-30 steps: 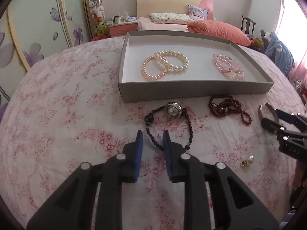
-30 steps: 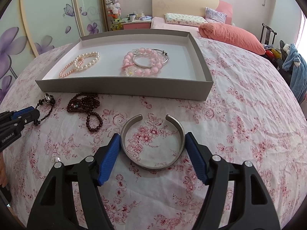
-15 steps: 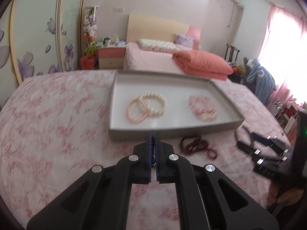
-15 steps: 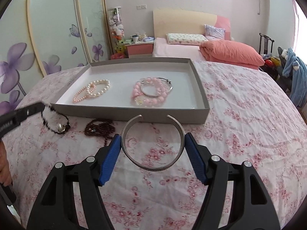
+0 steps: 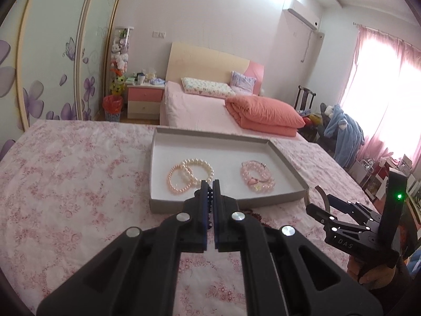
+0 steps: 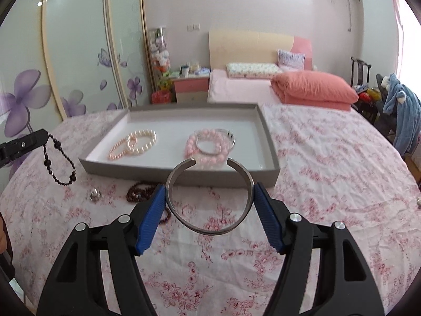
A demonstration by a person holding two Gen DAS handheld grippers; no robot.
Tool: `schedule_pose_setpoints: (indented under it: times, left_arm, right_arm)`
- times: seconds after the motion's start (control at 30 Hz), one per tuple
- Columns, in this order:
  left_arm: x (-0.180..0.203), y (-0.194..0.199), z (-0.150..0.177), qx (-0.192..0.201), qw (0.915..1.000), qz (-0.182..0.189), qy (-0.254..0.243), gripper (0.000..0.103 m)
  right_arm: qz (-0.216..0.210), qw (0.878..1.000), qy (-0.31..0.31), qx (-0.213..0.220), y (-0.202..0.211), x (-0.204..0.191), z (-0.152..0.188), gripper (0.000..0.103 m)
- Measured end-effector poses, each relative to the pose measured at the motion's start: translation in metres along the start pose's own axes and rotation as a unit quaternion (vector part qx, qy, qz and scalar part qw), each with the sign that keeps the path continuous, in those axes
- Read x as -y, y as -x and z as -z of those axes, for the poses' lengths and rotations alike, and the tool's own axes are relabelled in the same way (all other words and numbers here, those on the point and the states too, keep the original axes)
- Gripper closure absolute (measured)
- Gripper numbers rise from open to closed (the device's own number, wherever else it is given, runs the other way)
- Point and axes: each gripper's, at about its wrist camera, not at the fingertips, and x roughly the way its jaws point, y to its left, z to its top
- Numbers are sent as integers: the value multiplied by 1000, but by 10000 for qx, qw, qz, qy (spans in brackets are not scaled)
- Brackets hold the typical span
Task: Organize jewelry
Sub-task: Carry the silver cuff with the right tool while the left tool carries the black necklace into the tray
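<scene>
My left gripper (image 5: 209,184) is shut on a black bead bracelet (image 5: 209,197), held up in front of the grey tray (image 5: 226,202). In the right wrist view the bracelet (image 6: 60,162) hangs from the left gripper (image 6: 44,134) above the cloth. My right gripper (image 6: 209,197) is shut on an open silver bangle (image 6: 210,197), lifted in front of the tray's near wall (image 6: 184,175). The tray holds pearl bracelets (image 6: 134,144), a pink bead bracelet (image 6: 194,148) and a silver bangle (image 6: 218,146).
A dark red bead strand (image 6: 139,192) and a small silver piece (image 6: 95,194) lie on the pink floral cloth (image 6: 329,184) before the tray. A bed with an orange quilt (image 6: 313,92) stands behind. My right gripper shows in the left wrist view (image 5: 319,201).
My left gripper shut on the black bracelet and lifted it off the cloth. My right gripper closed on the silver bangle and raised it toward the tray.
</scene>
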Motion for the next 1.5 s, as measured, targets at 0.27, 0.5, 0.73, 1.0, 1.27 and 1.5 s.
schedule_pose_setpoints:
  times: [0.27,0.5,0.73,1.0,1.27,1.5]
  left_arm:
    - [13,24,-1,399,9985,-311,-207,99]
    - [29,35,-5,690,9947,-635,-430,99]
    - [44,37,-11,892,9895,-966,-598,99]
    - [52,28,-19,987,9860,-1175,-652,99]
    - [55,10,-26,1030,9860,-1111,-691,99]
    - [49,-17,-37,949,9888,-994,-587,99]
  right_arm:
    - [96,9965,131,820,29,-12,-10,35]
    - [310,9880,219,1496,49,-19,-17,35]
    - [471,9811,227,1863,53,-22,-24,35]
    - [535,9777,205,2019,48,-23,-35,35]
    - [569,9764,178,2075,39,-23,-44,35]
    - [555,9794,115,1938,16,-21,-49,35]
